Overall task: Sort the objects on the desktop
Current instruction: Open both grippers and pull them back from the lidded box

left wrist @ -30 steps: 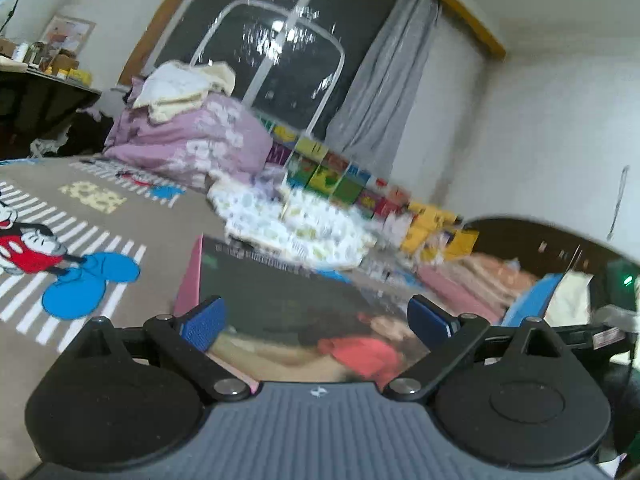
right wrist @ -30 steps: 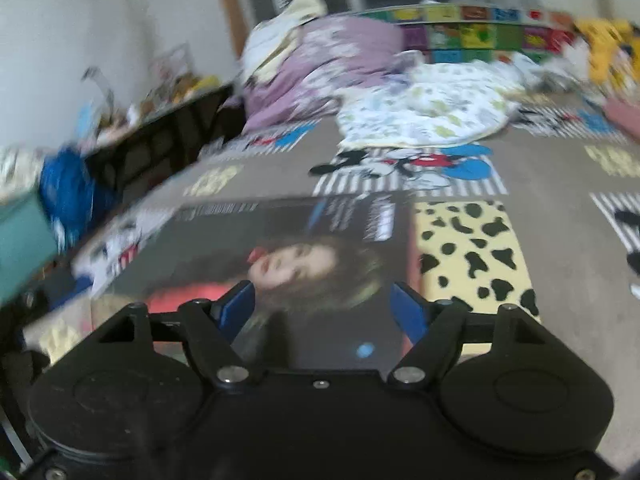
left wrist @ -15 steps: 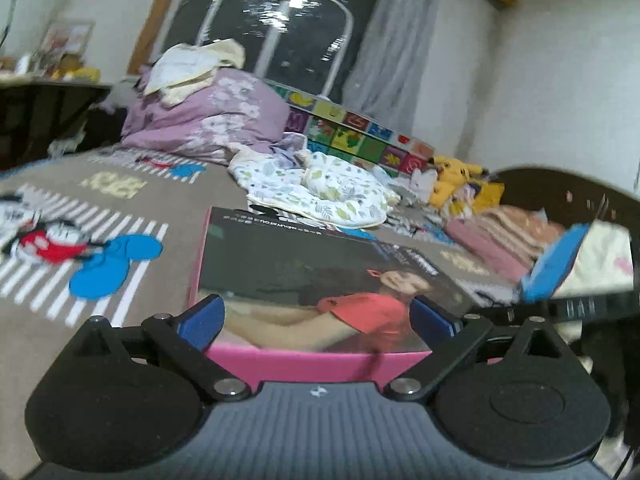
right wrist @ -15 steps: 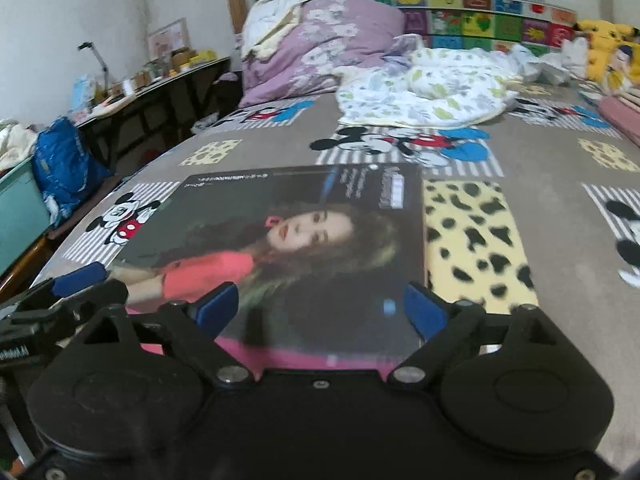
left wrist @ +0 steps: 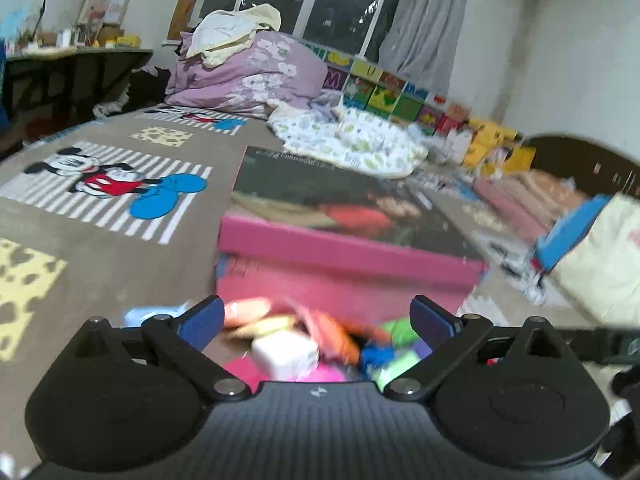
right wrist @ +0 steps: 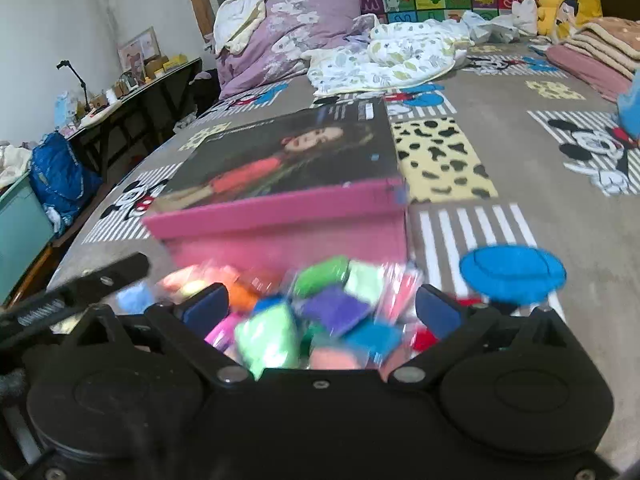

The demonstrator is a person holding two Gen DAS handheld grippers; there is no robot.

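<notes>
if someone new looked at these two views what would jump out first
The big pink box, its lid printed with a woman in red, sits mid-bed on the cartoon-mouse blanket. Right in front of it lies a blurred heap of bright little packets in green, purple, orange and blue, just ahead of both open tools: left tool, right tool. Behind, a purple quilt pile sits by the window.

Two low close views, shared pink box (left wrist: 344, 256)

The left black two-finger gripper with blue pads (left wrist: 316, 318) holds its jaws spread wide, apparently clasping nothing. The right black two-finger gripper with blue pads (right wrist: 320, 308) is equally spread, level, pointing forward.
</notes>
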